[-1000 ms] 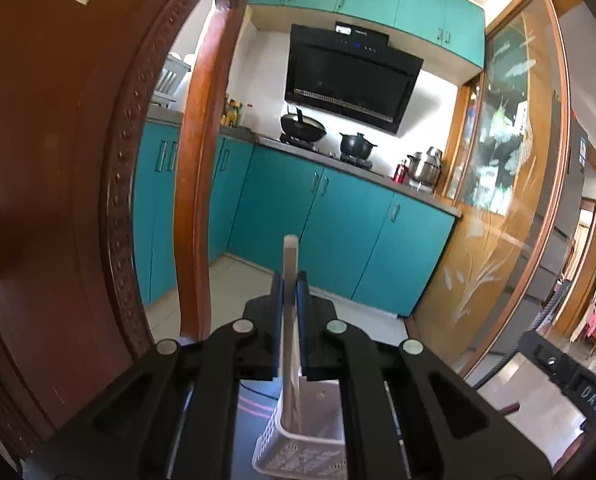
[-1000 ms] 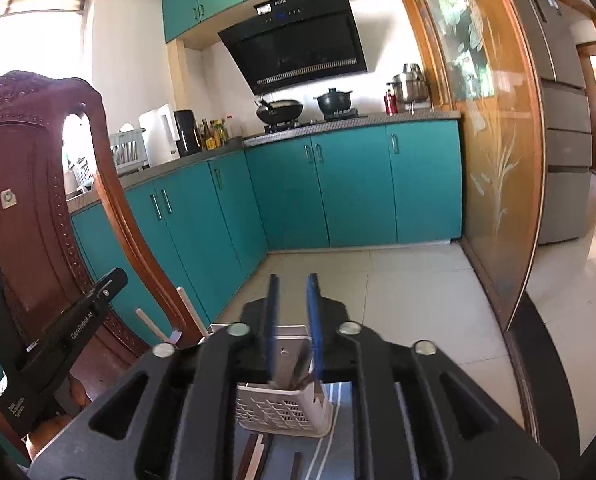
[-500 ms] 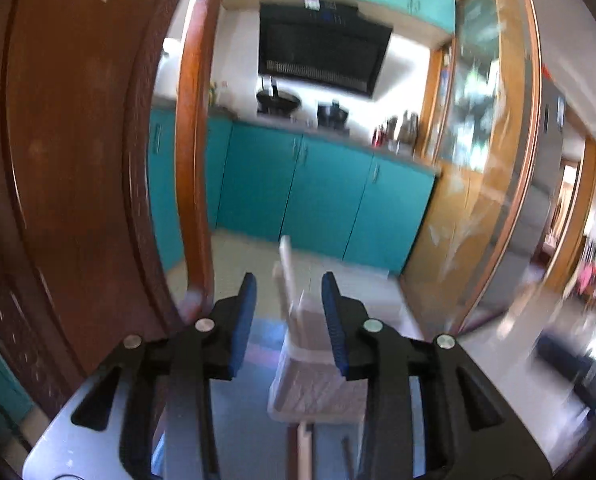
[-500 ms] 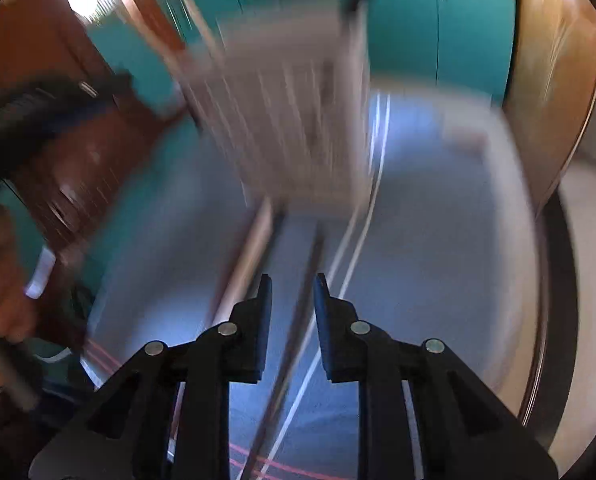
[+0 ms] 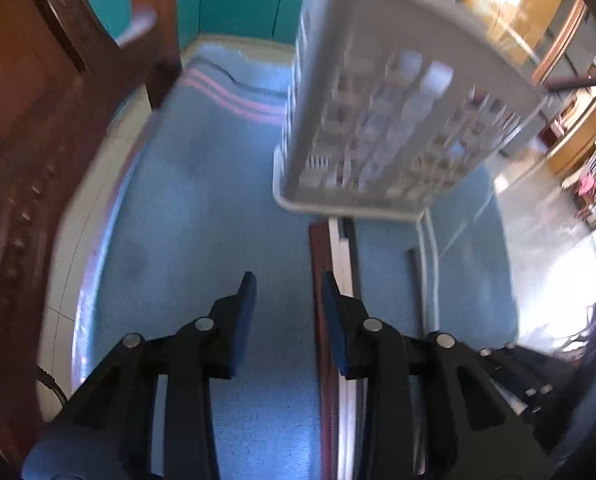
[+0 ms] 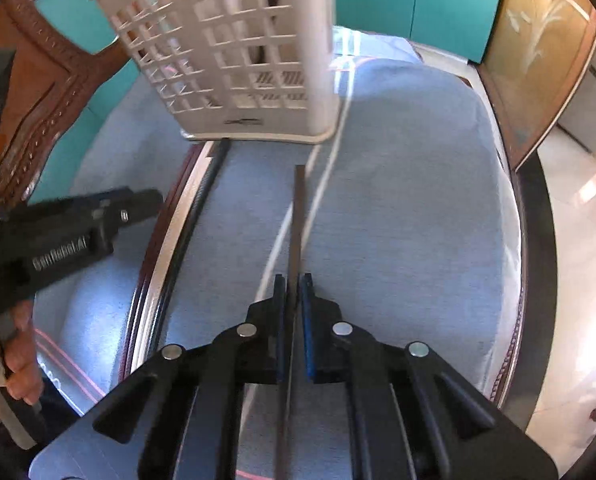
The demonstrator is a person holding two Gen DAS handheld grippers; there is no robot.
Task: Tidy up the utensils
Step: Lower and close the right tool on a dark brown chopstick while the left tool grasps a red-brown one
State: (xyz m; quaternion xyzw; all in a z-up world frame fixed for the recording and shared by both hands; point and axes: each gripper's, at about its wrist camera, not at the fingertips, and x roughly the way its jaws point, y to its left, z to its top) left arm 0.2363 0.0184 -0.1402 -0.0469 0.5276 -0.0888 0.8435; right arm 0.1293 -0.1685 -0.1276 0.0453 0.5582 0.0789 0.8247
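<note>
the right gripper (image 6: 294, 280) is pinched shut on a thin dark chopstick (image 6: 297, 216), which runs from between its blue pads toward 12 o'clock across the blue cloth (image 6: 418, 200). the stick's far tip stops short of the white basket (image 6: 234, 52), which stands upright at 11 to 12 o'clock in the right view. a pale chopstick (image 6: 318, 184) lies just beside the dark one, slanting from the basket's foot down toward 7 o'clock; the two look crossed or touching near the pads, though i cannot tell which.

the left gripper (image 5: 288, 292) hangs over the cloth with its jaws partly apart and nothing between them. a bundle of sticks (image 5: 334, 264), one dark red, one pale, one black, lies just past its right pad, running toward 12 o'clock to the basket's base (image 5: 350, 208). that view is smeared, so the contact between pad and sticks is unclear. two pale sticks (image 5: 414, 96) already stand inside the basket.

the step in hand looks like a pickup: the right side has its chopstick gripped low on the cloth, while the left is lining up on the bundle. most utensils are not yet binned, so the task seems early.

next, the right gripper likely needs to lift clear, tip the stick upright and bring it over the basket's open rim at 12 o'clock. the left needs a small shift toward 3 o'clock to straddle one stick, not three. a wooden chair (image 6: 38, 92) stands behind at 9 to 10 o'clock.
</note>
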